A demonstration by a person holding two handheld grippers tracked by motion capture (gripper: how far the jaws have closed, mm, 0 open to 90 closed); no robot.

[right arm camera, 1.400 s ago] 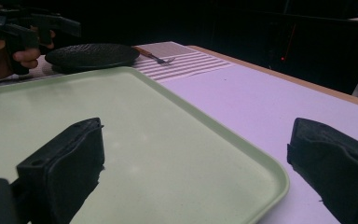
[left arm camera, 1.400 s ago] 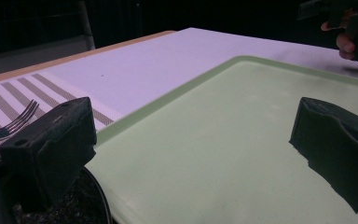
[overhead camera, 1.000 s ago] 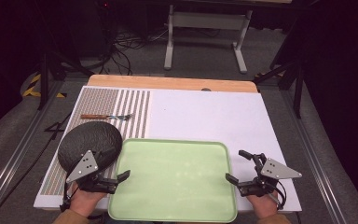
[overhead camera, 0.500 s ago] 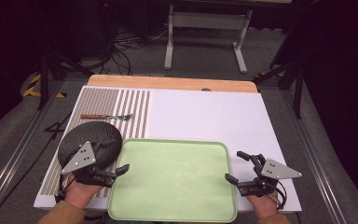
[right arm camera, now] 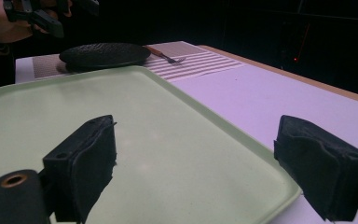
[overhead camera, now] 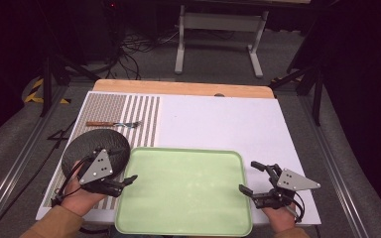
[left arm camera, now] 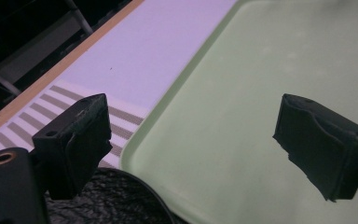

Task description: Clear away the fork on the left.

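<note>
Right now I have the pale green tray point(overhead camera: 186, 191) as my landmark, lying flat on the white tabletop point(overhead camera: 218, 119) at the near edge. My left gripper point(overhead camera: 127, 180) sits at the tray's left rim, jaws spread wide with nothing between them; in the left gripper view one jaw hangs over the tray's floor point(left arm camera: 242, 93) and the other over the black plate point(left arm camera: 116, 200), so the rim runs between them without touching either. My right gripper point(overhead camera: 248, 178) sits at the tray's right rim, also spread wide and holding nothing; in the right gripper view one jaw is over the tray point(right arm camera: 135, 126) and the other beyond its rim, over the tabletop point(right arm camera: 279, 98).

The black plate point(overhead camera: 96, 151) lies just left of the tray's far-left corner, its edge meeting or slipping slightly under the rim; I cannot tell which. My left hand point(overhead camera: 82, 196) reaches over the plate's near side. A fork point(overhead camera: 113, 123) with a brown handle lies beyond the plate on the striped mat point(overhead camera: 144, 111), well clear of the tray. From the right gripper view, plate point(right arm camera: 105, 54) and fork point(right arm camera: 165, 54) sit past the tray's far rim.
</note>
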